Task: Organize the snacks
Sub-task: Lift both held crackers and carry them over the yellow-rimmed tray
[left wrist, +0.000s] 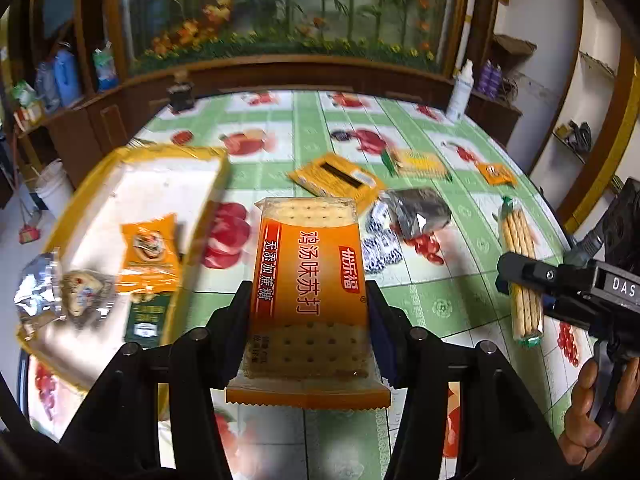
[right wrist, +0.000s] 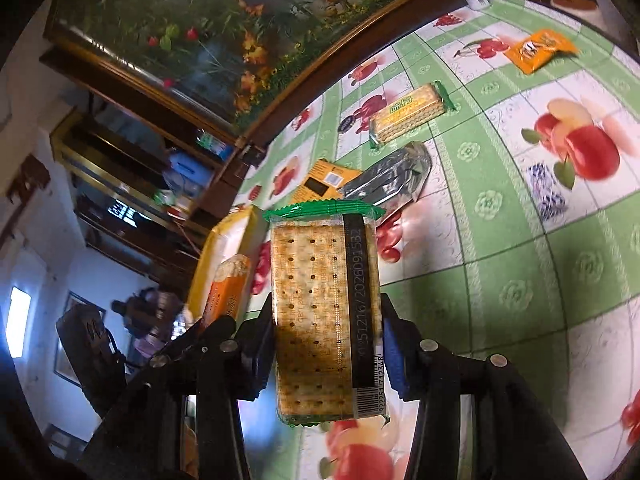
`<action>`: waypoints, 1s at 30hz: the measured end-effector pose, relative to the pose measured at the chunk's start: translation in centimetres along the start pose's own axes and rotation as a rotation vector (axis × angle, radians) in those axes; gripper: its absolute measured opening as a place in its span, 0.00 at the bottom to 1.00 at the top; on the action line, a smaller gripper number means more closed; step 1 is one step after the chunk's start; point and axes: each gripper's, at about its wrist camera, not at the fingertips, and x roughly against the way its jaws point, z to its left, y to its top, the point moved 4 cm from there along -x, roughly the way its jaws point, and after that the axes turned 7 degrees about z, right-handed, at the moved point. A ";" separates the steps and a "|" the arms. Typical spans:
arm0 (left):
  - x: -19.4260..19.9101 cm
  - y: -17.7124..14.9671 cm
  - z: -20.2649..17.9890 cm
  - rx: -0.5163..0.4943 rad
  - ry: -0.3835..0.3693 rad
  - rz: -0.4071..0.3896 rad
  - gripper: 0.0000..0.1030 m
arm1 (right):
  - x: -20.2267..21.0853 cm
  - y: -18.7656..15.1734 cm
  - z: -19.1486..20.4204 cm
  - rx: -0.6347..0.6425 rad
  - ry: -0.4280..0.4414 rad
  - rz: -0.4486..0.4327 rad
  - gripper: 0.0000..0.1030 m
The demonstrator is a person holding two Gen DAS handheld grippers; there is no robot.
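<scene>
My left gripper (left wrist: 308, 300) is shut on an orange cracker pack (left wrist: 310, 276) and holds it above the table, just right of a yellow-rimmed box (left wrist: 132, 200) that holds several snack packs. My right gripper (right wrist: 326, 320) is shut on a green-edged cracker pack (right wrist: 324, 312), held above the table. The right gripper also shows in the left wrist view (left wrist: 520, 276) at the far right, with the green-edged pack (left wrist: 520, 272) in it. The orange pack (right wrist: 228, 288) and the box (right wrist: 236, 232) show to the left in the right wrist view.
Loose snacks lie on the fruit-print tablecloth (left wrist: 440, 304): an orange pack (left wrist: 336, 178), a silver pack (left wrist: 416, 212), a green-edged cracker pack (left wrist: 416, 164) and a small orange pack (left wrist: 496, 174). A white bottle (left wrist: 460, 92) stands at the far right edge. A wooden cabinet lies behind the table.
</scene>
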 end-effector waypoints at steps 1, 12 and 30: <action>0.7 0.0 0.3 0.010 0.009 -0.019 0.50 | 0.1 -0.2 0.3 -0.003 0.013 -0.002 0.46; 4.5 -0.2 5.6 0.129 0.062 -0.107 0.50 | -1.6 -1.9 6.3 0.057 0.095 0.029 0.45; 4.7 -0.7 12.3 0.245 0.115 -0.120 0.50 | -8.3 -2.7 13.2 0.154 0.120 0.131 0.45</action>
